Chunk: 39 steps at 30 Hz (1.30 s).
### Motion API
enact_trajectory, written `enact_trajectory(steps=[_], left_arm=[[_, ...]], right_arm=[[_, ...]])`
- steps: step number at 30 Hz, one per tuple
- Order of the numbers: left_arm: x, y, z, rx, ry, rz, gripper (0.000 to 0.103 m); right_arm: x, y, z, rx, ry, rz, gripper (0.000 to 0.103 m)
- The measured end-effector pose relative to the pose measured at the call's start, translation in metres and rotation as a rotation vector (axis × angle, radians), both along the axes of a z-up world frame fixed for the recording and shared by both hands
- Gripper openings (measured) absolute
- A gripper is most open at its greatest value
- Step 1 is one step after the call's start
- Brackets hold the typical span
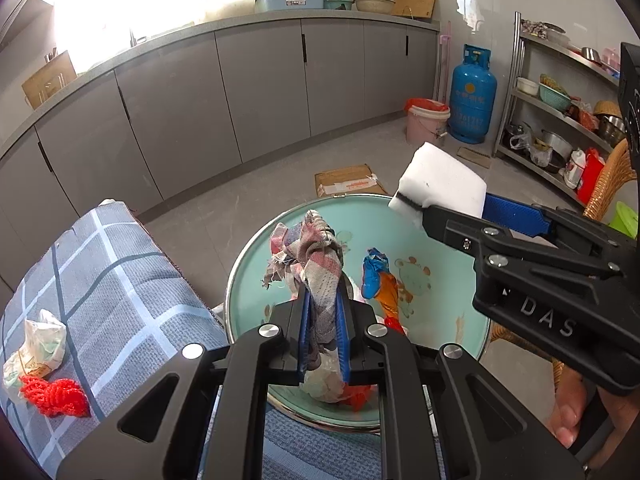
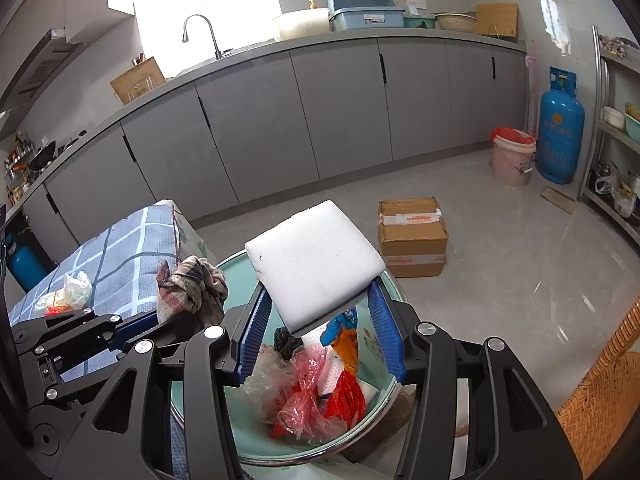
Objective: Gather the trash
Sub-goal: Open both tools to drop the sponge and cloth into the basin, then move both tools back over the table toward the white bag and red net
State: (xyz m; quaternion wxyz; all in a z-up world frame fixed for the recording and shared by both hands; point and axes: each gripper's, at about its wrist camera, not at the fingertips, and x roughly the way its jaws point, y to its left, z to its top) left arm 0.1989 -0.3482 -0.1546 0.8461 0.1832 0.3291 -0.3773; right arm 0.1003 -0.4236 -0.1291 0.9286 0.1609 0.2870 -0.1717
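The basin [image 2: 394,384] floor lies mostly hidden under wrappers [image 2: 308,396]; the box label [image 2: 412,220] is unreadable.

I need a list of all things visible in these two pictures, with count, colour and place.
basin: 1, pale green, below both grippers
wrappers: several, red, clear, blue-orange, in basin
rag: 1, checked, in left gripper
foam block: 1, white, in right gripper
cloth: 1, grey-blue checked, beside basin
paper wad: 1, white, on cloth
red yarn: 1, beside wad
box: 1, brown, floor
bucket: 1, pink, floor
gas cylinder: 1, blue, by shelf
left gripper: shut on rag
right gripper: shut on foam block
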Motion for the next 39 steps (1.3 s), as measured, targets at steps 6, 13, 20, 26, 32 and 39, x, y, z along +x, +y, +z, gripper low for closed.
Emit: enact_trajectory(steps=[6, 13, 20, 26, 32, 39], left_arm=[[0.000, -0.002, -0.004, 0.001, 0.009, -0.015, 0.013], [0.003, 0.002, -0.005, -0.001, 0.007, 0.004, 0.029], [0.001, 0.009, -0.001, -0.011, -0.015, 0.028, 0.057], [0.001, 0.015, 0.002, -0.013, -0.025, 0.047, 0.065], [-0.001, 0.023, 0.009, -0.031, -0.033, 0.061, 0.074], [0.000, 0.056, 0.020, -0.049, -0.047, 0.108, 0.076]], right_arm=[[0.003, -0.002, -0.002, 0.004, 0.006, 0.005, 0.051], [-0.004, -0.008, 0.000, 0.015, -0.022, -0.013, 0.065], [-0.011, -0.010, 0.002, 0.023, -0.037, -0.032, 0.066], [-0.013, -0.010, 0.005, 0.027, -0.044, -0.042, 0.066], [-0.013, -0.002, 0.008, 0.022, -0.046, -0.028, 0.066], [-0.010, 0.014, 0.015, 0.026, -0.057, 0.003, 0.066]])
